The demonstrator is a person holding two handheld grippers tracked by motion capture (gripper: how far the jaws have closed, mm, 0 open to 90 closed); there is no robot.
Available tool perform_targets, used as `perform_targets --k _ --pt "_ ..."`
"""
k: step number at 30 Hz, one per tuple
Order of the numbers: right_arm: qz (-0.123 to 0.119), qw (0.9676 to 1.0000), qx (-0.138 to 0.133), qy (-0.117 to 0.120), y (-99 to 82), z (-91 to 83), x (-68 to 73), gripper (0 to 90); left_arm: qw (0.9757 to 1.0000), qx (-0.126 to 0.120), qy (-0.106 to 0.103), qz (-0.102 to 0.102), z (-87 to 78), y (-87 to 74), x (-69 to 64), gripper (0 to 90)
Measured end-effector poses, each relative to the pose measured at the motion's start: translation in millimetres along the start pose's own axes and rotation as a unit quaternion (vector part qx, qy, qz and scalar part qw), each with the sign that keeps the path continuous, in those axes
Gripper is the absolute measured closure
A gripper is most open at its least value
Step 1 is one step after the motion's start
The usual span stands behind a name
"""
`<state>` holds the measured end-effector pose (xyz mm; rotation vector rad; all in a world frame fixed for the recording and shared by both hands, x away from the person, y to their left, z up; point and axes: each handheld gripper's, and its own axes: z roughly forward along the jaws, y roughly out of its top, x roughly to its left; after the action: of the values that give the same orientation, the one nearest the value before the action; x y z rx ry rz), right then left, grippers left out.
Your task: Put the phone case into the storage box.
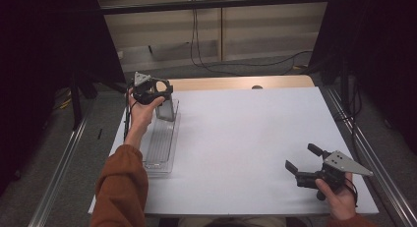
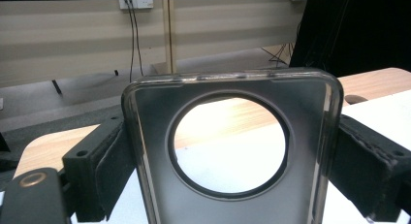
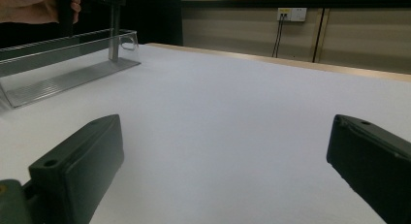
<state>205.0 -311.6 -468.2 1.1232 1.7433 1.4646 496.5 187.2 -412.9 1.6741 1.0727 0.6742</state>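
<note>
Now left claw (image 1: 158,94) grips phone case (image 2: 232,151) above clear tray (image 1: 160,153); right claw (image 1: 305,160) gapes.

Rust-orange sleeve (image 1: 120,187), black gripper (image 1: 304,162), grey three-cornered plate (image 1: 346,162)

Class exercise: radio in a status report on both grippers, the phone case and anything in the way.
Left gripper shut on phone case, held upright over the far end of the clear tray. Right gripper open, low over bare table. Nothing in the way.
</note>
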Motion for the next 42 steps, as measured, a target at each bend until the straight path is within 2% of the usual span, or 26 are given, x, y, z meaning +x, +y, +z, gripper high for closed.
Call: perform_targets --k 4,6,8,9,19,25,27,31,35,38,42 --pt "0.001 1.0 0.001 -0.001 -0.1 -0.4 -0.2 0.0 1.0 -0.001 -0.002 -0.001 1.6 0.0 -1.0 10.6" --pt "0.0 1.0 0.001 0.0 -0.2 -0.2 -0.3 0.0 1.0 0.0 -0.002 0.004 2.7 0.5 -0.9 10.6" --pt "0.0 1.0 0.001 0.0 -0.2 -0.1 -0.3 0.0 1.0 0.0 0.002 -0.001 3.5 0.3 -1.6 10.7" --pt "0.001 1.0 0.001 0.001 -0.2 -0.1 0.0 0.0 1.0 -0.002 -0.003 -0.004 4.3 -0.1 -1.3 10.7" --pt "0.003 1.0 0.002 0.001 -0.4 0.8 0.4 0.0 0.9999 0.009 0.0 -0.006 3.9 2.1 0.0 10.3" --pt "0.004 1.0 0.004 0.002 -0.5 0.8 0.0 0.0 1.0 0.005 0.003 -0.005 1.9 6.8 0.9 10.1" --pt "0.005 1.0 0.005 0.003 -0.5 0.7 0.2 0.0 0.9999 0.002 0.004 -0.01 2.0 8.3 0.8 9.9" --pt "0.004 1.0 0.004 0.003 -0.6 0.6 0.1 0.0 1.0 0.006 0.003 -0.003 2.8 11.0 1.3 8.7" --pt "0.005 1.0 0.003 0.003 -0.7 0.6 -0.2 0.0 1.0 0.006 -0.002 -0.007 4.9 10.4 0.1 7.9" --pt "0.008 1.0 0.003 0.002 -0.7 0.8 0.1 0.0 1.0 0.007 0.001 0.0 6.1 10.5 -0.8 7.9" --pt "0.008 1.0 0.003 0.002 -0.7 0.7 0.1 0.0 1.0 0.004 0.003 -0.001 7.5 11.0 -1.1 7.4"
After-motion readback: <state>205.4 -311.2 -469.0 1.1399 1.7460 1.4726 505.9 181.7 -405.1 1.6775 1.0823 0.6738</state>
